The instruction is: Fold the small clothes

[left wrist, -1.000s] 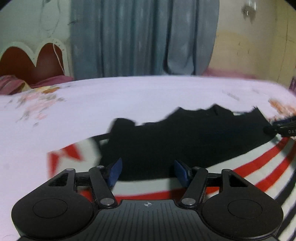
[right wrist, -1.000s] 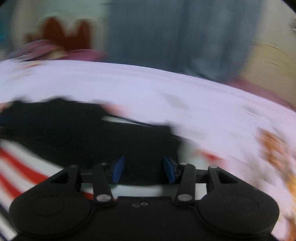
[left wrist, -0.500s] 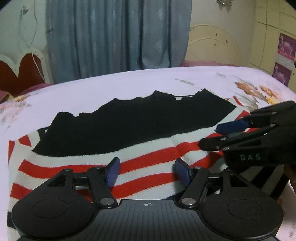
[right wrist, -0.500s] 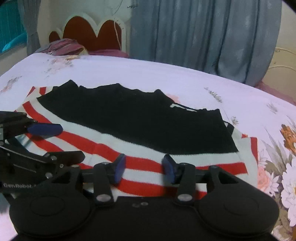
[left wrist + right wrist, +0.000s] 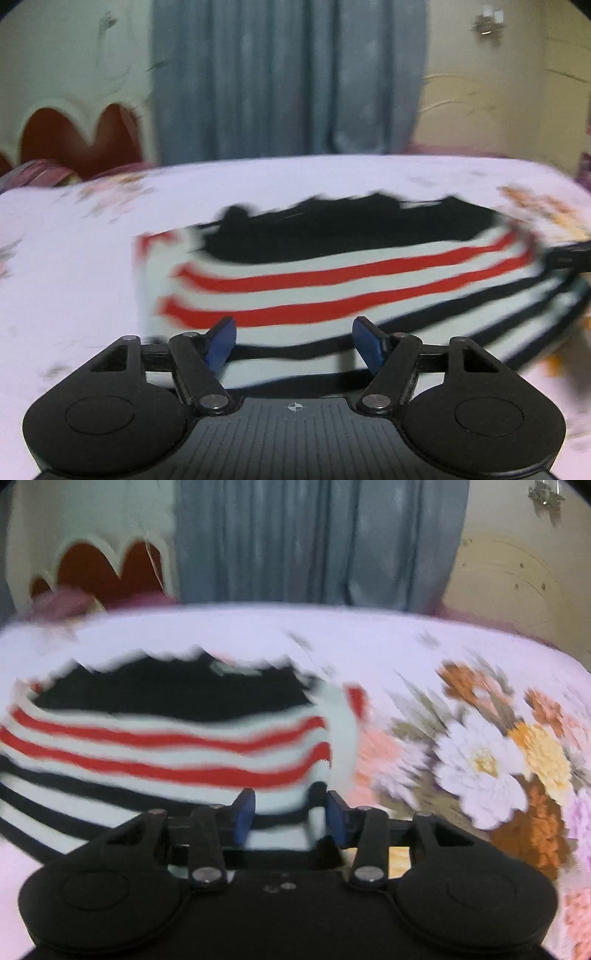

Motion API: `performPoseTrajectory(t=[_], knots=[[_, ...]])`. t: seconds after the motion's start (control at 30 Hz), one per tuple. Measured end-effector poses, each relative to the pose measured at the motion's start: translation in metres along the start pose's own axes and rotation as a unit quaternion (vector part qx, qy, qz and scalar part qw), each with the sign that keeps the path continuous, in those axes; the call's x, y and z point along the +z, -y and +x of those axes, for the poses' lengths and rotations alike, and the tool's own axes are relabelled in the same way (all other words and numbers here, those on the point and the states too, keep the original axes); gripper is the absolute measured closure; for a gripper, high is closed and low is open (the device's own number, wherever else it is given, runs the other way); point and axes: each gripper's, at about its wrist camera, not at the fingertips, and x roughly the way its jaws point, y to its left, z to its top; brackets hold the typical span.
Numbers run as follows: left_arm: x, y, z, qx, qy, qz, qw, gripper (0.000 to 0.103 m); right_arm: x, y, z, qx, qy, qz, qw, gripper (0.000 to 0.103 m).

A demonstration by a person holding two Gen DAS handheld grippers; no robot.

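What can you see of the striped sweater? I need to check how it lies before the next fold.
The sweater lies flat on the floral bedsheet. It looks knitted: a black upper part away from the cameras, then white with red stripes, then white with thin black stripes nearest the grippers. A red-and-white sleeve pokes out at each side. Both views are blurred. The left gripper and right gripper hover open at its near edge, gripping nothing.
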Motion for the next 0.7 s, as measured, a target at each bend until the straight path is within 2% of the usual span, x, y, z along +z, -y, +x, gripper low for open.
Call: performPoseTrajectory(t=[0.1,0.17,0.23,0.3,0.37,0.43,0.47,0.53,0.57,0.63,0.7], knots=[[-0.002,0.043,0.004,-0.033,-0.015,0.015,0.9992,0.034,-0.001,-0.044,0.0,0.036,-0.007,-0.03,0.999,0.056],[-0.01,0.062,0.009,-0.037,-0.033,0.024,0.9985,0.034,-0.013,-0.067,0.004,0.043,-0.026,-0.061,0.997,0.053],[-0.016,0.067,0.014,-0.028,-0.047,0.023,0.9982,0.034,-0.026,-0.077,0.009,0.019,-0.036,-0.098,0.994,0.054],[-0.017,0.062,0.006,-0.027,-0.039,0.019,0.9987,0.034,-0.029,-0.069,-0.001,0.003,-0.017,-0.096,0.995,0.057],[-0.019,0.048,0.002,-0.011,-0.037,0.024,0.999,0.034,-0.027,-0.047,-0.011,-0.032,0.008,-0.07,0.997,0.064],[-0.023,0.032,-0.005,0.004,-0.037,0.02,0.9991,0.034,-0.025,-0.01,0.0,-0.078,-0.02,-0.032,0.996,0.072],[-0.024,0.023,-0.008,0.012,-0.033,0.013,0.9993,0.034,-0.023,0.008,0.002,-0.095,-0.028,-0.006,0.995,0.068],[-0.023,0.013,-0.013,0.016,-0.024,-0.005,0.9996,0.034,-0.02,0.029,-0.012,-0.071,-0.003,0.05,0.996,0.067],[-0.021,0.013,-0.014,0.016,-0.021,-0.009,0.9996,0.034,-0.019,0.025,-0.018,-0.061,0.011,0.048,0.997,0.067],[-0.018,0.018,-0.01,0.019,-0.019,-0.01,0.9996,0.034,-0.019,0.001,-0.021,-0.034,0.032,0.008,0.999,0.064],[-0.015,0.022,-0.005,0.021,-0.021,-0.012,0.9995,0.034,-0.014,-0.019,-0.015,0.001,0.032,-0.032,0.999,0.068]])
